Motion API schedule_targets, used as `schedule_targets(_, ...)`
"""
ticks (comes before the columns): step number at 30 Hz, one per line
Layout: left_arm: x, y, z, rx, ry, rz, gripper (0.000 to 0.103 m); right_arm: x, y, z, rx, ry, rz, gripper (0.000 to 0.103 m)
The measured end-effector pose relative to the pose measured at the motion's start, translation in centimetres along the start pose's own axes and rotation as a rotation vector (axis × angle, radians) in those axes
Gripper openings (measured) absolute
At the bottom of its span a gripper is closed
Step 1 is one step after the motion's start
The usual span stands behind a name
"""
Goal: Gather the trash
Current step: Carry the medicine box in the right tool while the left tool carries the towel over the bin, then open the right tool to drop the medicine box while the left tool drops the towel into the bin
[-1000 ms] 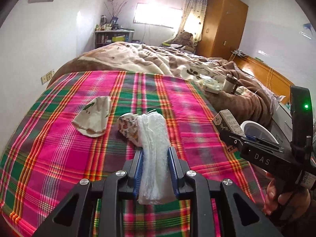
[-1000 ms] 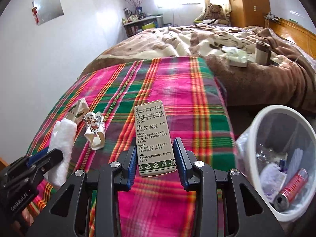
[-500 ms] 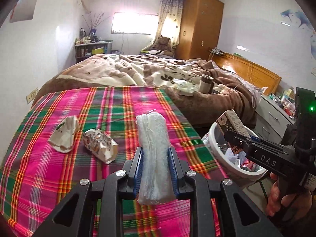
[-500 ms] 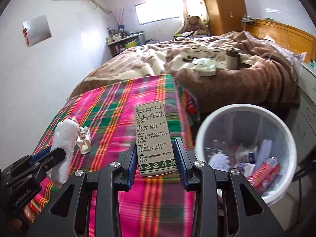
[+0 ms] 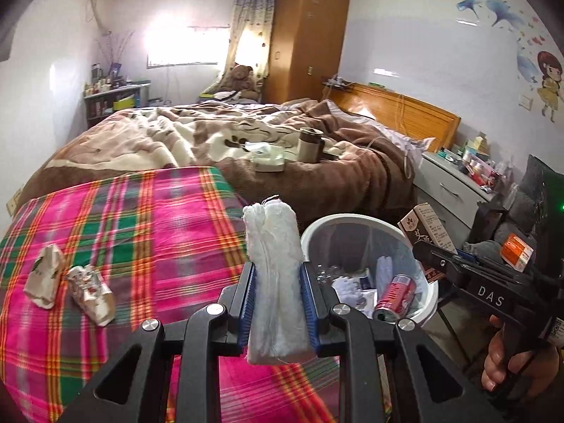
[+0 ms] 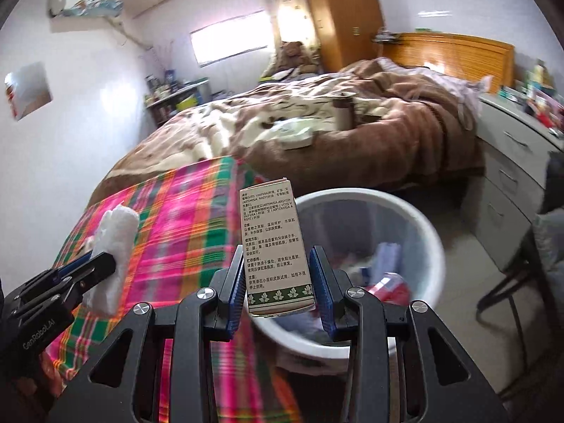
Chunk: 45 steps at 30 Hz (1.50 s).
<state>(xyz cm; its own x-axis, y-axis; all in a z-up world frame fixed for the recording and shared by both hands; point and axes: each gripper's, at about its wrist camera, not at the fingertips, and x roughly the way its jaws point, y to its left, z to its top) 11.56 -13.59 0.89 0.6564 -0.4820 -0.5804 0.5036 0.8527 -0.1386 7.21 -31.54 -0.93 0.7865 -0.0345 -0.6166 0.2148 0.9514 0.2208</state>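
On the plaid blanket (image 5: pixel 148 232) at far left, two crumpled wrappers (image 5: pixel 44 276) (image 5: pixel 92 294) lie side by side, not yet collected. Right of them, the left gripper (image 5: pixel 276 298) has its jaws clamped narrow on a white wad (image 5: pixel 275 282), which hangs over the blanket's edge, just short of the bin (image 5: pixel 431 289). The bin stands on the floor beside the bed and already holds a red can (image 5: pixel 393 296) and paper scraps. Further right, the right gripper (image 6: pixel 278 278) holds a small box (image 6: pixel 275 246) between its jaws, above the bin's near rim.

Risks: the wad is soft and not yet over the opening, so an early release would likely drop it on the blanket or floor. The box, released at the rim, could tip outside. Both grippers crowd one opening and might knock each other or the light bin.

Writing: the box carries Chinese text with "VITIS VINIFERA" and "ARTEMISIA ARGYI". The right gripper's body reads "DAS"; the left's reads "GenRobot.AI".
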Motion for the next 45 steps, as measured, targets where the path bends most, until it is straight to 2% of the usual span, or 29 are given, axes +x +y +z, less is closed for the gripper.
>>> schedule_targets(10,3.8,-4.1,1.0,0.055,0.044,-0.077,0.025,0.8,-4.0,-0.2,0.071,0.025,-0.08,0.037)
schedule_targets(31,9.9,-8.4,1.7,0.112,0.131,-0.125,0.026,3.8,-7.7,0.0,0.083,0.117,-0.088,0.037)
schedule_targets(34,10.3,-8.4,1.8,0.106,0.139,-0.126,0.028,4.2,-7.9,0.0,0.071,0.129,-0.093,0.037)
schedule_targets(36,10.2,-8.2,1.8,0.105,0.133,-0.123,0.034,4.5,-7.9,0.1,0.059,0.139,-0.101,0.037)
schedule_targets(38,10.2,-7.9,1.8,0.097,0.131,-0.121,0.045,4.7,-7.8,0.0,0.049,0.147,-0.113,0.044)
schedule_targets(40,10.1,-7.7,1.9,0.087,0.127,-0.12,0.046,4.8,-7.9,0.0,0.058,0.15,-0.112,0.067)
schedule_targets(45,9.6,-7.2,2.1,0.079,0.119,-0.113,0.047,4.5,-7.9,0.0,0.08,0.145,-0.098,0.068)
